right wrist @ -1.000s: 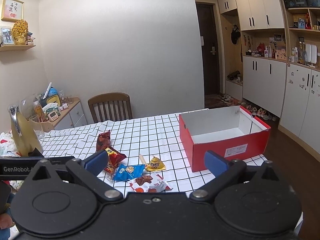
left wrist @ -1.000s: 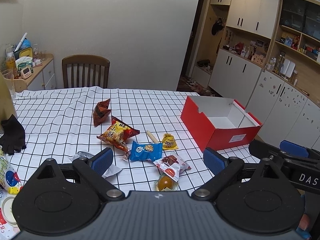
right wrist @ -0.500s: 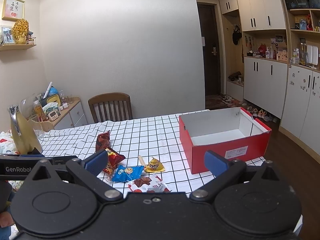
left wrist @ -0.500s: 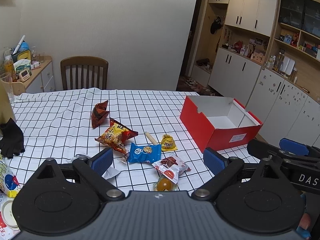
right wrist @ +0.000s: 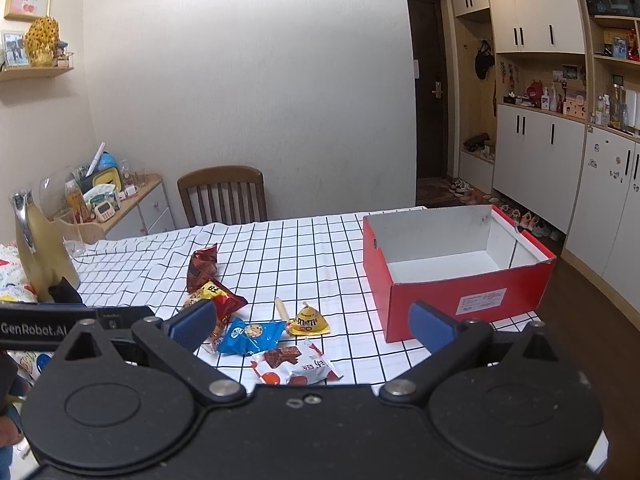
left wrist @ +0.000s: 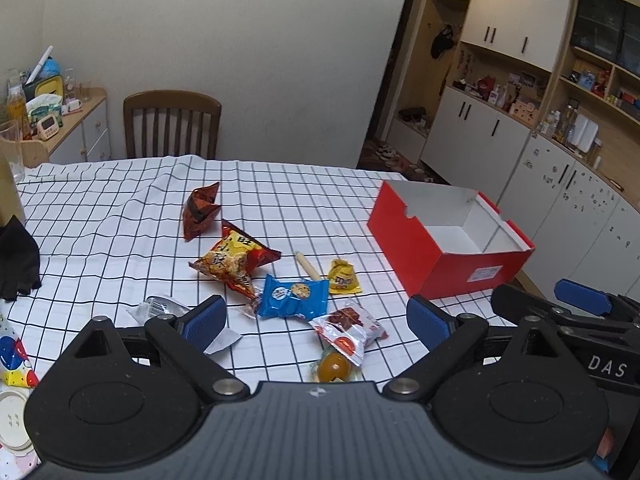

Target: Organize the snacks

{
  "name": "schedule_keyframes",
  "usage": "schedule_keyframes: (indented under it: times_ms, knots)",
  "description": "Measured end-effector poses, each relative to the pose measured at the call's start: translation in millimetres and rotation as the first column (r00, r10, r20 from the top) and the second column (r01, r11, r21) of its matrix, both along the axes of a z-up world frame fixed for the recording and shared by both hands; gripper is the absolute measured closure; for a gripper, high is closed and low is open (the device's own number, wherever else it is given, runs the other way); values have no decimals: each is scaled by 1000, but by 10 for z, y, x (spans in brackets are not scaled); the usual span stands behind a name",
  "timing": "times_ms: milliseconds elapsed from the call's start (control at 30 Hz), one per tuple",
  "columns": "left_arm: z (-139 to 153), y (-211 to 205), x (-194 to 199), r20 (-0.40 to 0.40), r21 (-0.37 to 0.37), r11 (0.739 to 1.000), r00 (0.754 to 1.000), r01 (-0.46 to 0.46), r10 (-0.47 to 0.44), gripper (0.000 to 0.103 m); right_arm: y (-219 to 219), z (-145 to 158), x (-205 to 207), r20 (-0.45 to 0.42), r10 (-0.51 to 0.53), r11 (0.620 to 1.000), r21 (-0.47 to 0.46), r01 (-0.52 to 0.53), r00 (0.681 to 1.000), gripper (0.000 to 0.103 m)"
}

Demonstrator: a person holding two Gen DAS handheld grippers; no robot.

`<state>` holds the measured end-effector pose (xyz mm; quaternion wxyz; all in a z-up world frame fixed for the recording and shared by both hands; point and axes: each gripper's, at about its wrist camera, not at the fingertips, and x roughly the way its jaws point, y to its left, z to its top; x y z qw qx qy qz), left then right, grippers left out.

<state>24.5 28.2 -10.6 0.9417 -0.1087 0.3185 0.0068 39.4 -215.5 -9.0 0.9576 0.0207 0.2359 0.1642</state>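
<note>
Snack packets lie scattered on the checked tablecloth point(left wrist: 100, 216): a dark red bag point(left wrist: 200, 210), an orange chip bag point(left wrist: 234, 260), a blue cookie pack point(left wrist: 294, 296), a yellow M&M's pouch point(left wrist: 343, 277), a red-white packet point(left wrist: 347, 330), an orange jelly cup point(left wrist: 334, 366) and a beige stick point(left wrist: 307, 266). An open red box point(left wrist: 448, 236) stands empty to their right. My left gripper point(left wrist: 316, 322) hovers open above the near snacks. My right gripper point(right wrist: 312, 322) is open too, over the blue cookie pack point(right wrist: 248, 334) and M&M's pouch point(right wrist: 308, 320), left of the red box point(right wrist: 456, 272).
A clear wrapper point(left wrist: 160, 308) lies by my left finger. A black glove point(left wrist: 16, 258) rests at the table's left edge. A wooden chair point(left wrist: 172, 124) stands behind the table, and a cluttered side cabinet point(left wrist: 72, 120) at the far left. A yellow pitcher point(right wrist: 38, 252) stands left.
Both grippers have drifted slightly, so the snacks sit a little higher and closer in view. Nothing on the table has moved, and both grippers stay open.
</note>
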Motion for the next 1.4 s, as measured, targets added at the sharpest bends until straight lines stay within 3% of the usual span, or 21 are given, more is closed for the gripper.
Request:
schedule_keyframes:
  times_ms: [500, 867, 1000, 1200, 1400]
  knots:
    - [-533, 645, 499, -131, 99, 980, 974, -173, 185, 6, 103, -444, 558, -129, -15, 995, -99, 2, 992, 0]
    - [-1104, 1139, 760, -325, 56, 958, 902, -281, 283, 6, 391, -847, 965, -265, 14, 984, -165, -60, 964, 4]
    - [-1181, 1230, 896, -376, -3, 946, 877, -324, 299, 6, 504, -932, 1181, -318, -7, 988, -151, -44, 948, 5]
    - [-1175, 1316, 1150, -426, -59, 919, 842, -391, 331, 6, 556, -985, 1543, -446, -80, 994, -98, 40, 892, 6]
    - [-1330, 1393, 1312, -518, -67, 875, 766, -479, 380, 6, 600, -1115, 1791, -541, -150, 989, -79, 128, 827, 6]
